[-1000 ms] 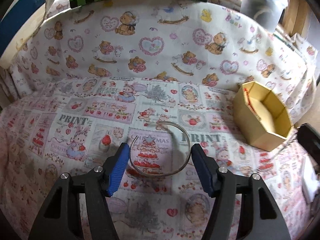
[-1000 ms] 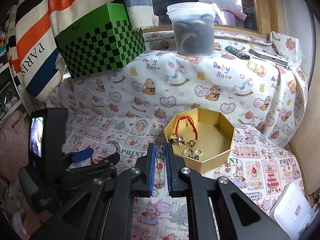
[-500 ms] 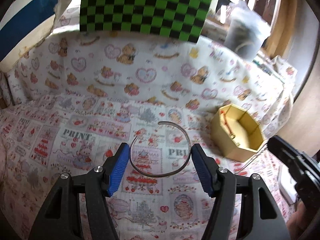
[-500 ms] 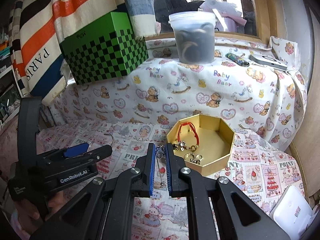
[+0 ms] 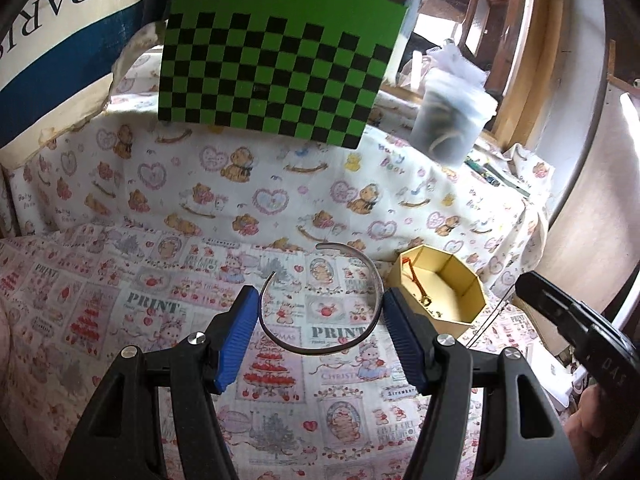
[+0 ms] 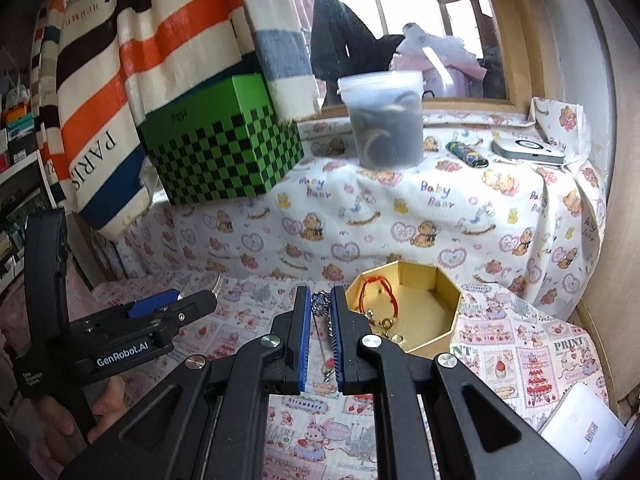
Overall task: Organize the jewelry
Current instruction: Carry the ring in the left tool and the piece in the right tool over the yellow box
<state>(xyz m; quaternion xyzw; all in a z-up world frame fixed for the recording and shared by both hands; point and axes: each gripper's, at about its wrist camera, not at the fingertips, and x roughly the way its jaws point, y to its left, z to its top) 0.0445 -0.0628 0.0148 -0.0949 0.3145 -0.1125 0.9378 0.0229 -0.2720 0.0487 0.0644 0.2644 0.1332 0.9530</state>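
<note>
Both grippers loaded, octagonal box (image 6: 404, 312) nearby

Your L gripper (image 5: 320, 316) clamps the open silver bangle (image 5: 320, 304) w/ pads wide apart, above the printed cloth (image 5: 120, 300). R gripper (image 6: 321, 320) pinches a silver chain (image 6: 320, 308), just left of box w/ red cord bracelet (image 6: 380, 296) inside.

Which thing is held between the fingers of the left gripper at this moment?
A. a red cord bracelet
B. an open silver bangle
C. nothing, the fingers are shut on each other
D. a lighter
B: in the left wrist view, the left gripper spans an open silver bangle with one blue pad at each side of it, lifted above the cloth, while the red cord bracelet lies in the octagonal box.
</note>
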